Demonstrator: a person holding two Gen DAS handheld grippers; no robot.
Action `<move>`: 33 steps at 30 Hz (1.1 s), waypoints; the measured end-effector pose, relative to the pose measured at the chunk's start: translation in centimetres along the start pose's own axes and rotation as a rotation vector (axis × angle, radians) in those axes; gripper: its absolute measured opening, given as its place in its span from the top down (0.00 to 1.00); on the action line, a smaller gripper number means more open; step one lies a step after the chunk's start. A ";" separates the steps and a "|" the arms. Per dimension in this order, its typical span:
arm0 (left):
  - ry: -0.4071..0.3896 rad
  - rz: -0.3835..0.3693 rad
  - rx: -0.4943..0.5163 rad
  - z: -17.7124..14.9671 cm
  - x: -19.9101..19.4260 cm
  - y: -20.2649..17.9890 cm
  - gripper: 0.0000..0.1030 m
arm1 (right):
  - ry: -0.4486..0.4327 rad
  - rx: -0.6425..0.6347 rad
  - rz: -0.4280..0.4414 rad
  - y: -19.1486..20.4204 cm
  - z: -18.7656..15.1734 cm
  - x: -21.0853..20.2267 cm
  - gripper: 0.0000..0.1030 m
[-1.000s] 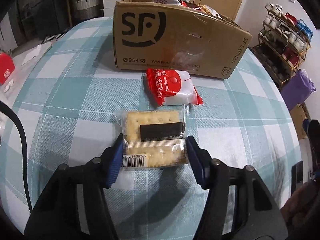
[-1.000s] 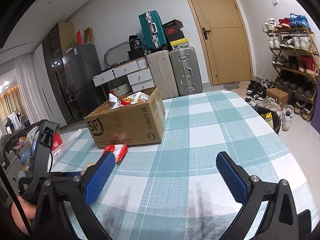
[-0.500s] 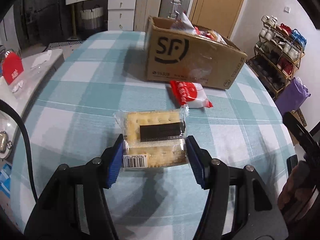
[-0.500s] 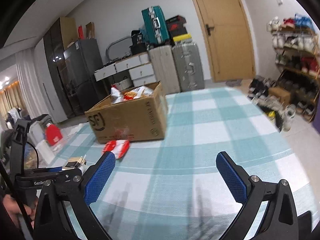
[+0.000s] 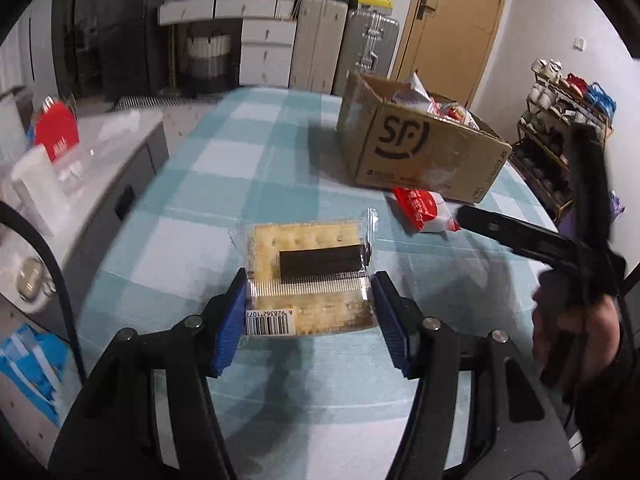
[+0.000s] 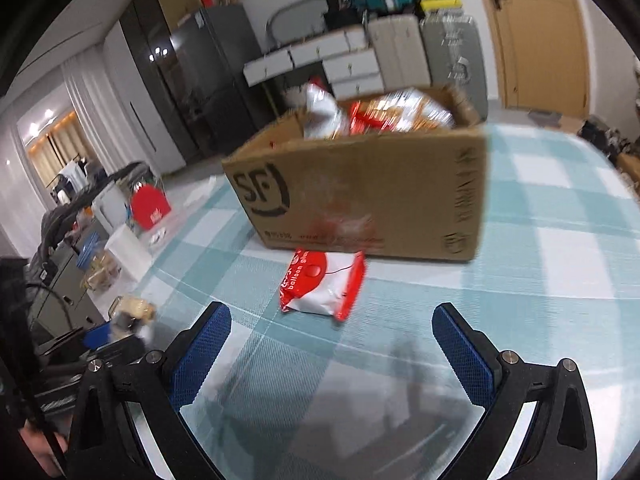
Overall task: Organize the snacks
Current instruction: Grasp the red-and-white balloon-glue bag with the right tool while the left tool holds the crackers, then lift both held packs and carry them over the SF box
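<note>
My left gripper is shut on a clear cracker packet with a black label and a barcode, held above the checked tablecloth. A red and white balloon snack packet lies on the cloth just in front of the SF cardboard box, which holds several snack bags. In the right wrist view my right gripper is open and empty, with the red and white packet a short way ahead of its fingers and the box behind that. The right gripper also shows at the right of the left wrist view.
The table wears a teal and white checked cloth. A side counter with a red card and a white container runs along the left. Suitcases, drawers and a door stand behind; a shoe rack is at the right.
The left gripper has drawn back from the box with the crackers still held. The right gripper has swung left and down toward the red and white packet, which now lies ahead of its fingers.
</note>
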State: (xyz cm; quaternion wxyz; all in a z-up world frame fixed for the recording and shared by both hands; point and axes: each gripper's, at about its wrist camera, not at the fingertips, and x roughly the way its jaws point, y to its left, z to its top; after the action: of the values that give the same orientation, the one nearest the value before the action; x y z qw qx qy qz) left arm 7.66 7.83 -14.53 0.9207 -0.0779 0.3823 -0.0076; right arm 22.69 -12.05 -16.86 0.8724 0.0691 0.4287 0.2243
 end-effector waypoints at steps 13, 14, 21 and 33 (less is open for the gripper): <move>0.019 -0.041 -0.064 -1.6 -1.8 3.7 0.44 | 0.100 -0.039 -0.102 2.5 2.2 6.8 0.00; 0.022 -0.042 -0.065 -1.6 -1.7 3.7 0.44 | 0.105 -0.039 -0.112 2.7 2.2 7.2 0.01; 0.029 -0.043 -0.076 -1.9 -2.0 4.0 0.44 | 0.125 -0.137 -0.209 4.5 2.1 8.5 0.38; 0.020 -0.044 -0.045 -1.6 -3.0 2.6 0.44 | 0.048 -0.057 -0.017 3.3 0.5 2.8 0.52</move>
State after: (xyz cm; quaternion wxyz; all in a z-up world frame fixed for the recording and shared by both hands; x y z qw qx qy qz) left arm 4.24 10.41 -13.90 0.9145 -0.1070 0.3897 -0.0197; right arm 23.45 -7.86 -17.50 0.8653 0.0350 0.4437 0.2305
